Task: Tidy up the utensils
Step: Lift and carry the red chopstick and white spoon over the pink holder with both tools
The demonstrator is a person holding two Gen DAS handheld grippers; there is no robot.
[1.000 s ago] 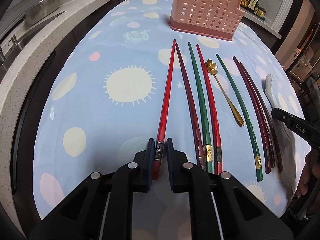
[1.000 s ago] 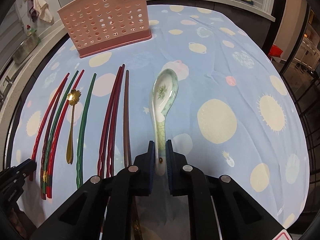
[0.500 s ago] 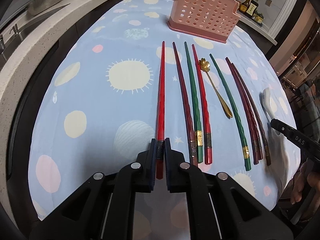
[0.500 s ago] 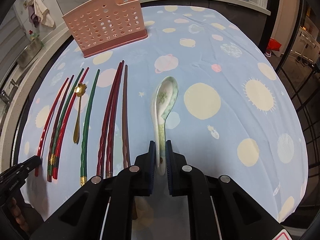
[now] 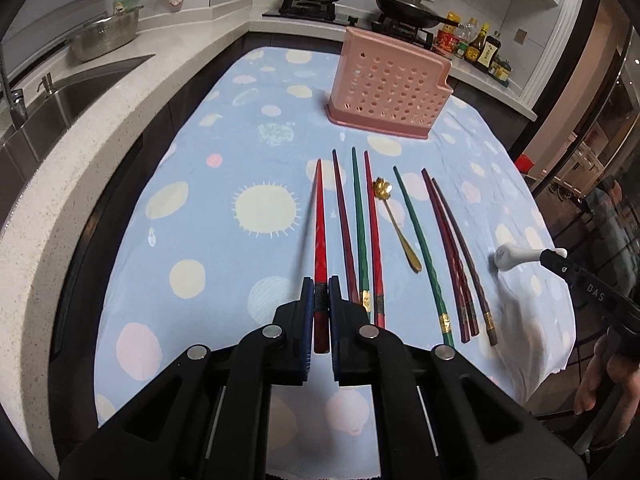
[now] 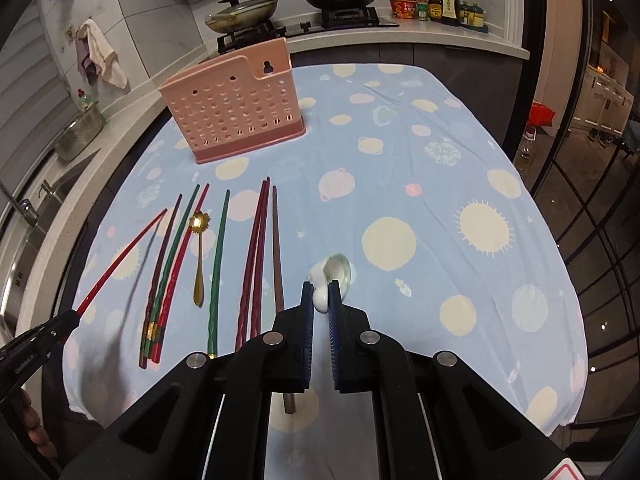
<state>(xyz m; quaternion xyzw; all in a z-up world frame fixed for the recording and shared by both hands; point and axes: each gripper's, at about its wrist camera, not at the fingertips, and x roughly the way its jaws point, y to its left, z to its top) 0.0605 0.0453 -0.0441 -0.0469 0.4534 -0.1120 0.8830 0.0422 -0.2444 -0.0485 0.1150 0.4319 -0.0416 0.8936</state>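
Left gripper clamped on red chopstick, raised off blue tablecloth, shadow beneath. Right gripper clamped on handle of white spoon, also lifted. Remaining chopsticks and gold spoon lying in a row, near pink holder.
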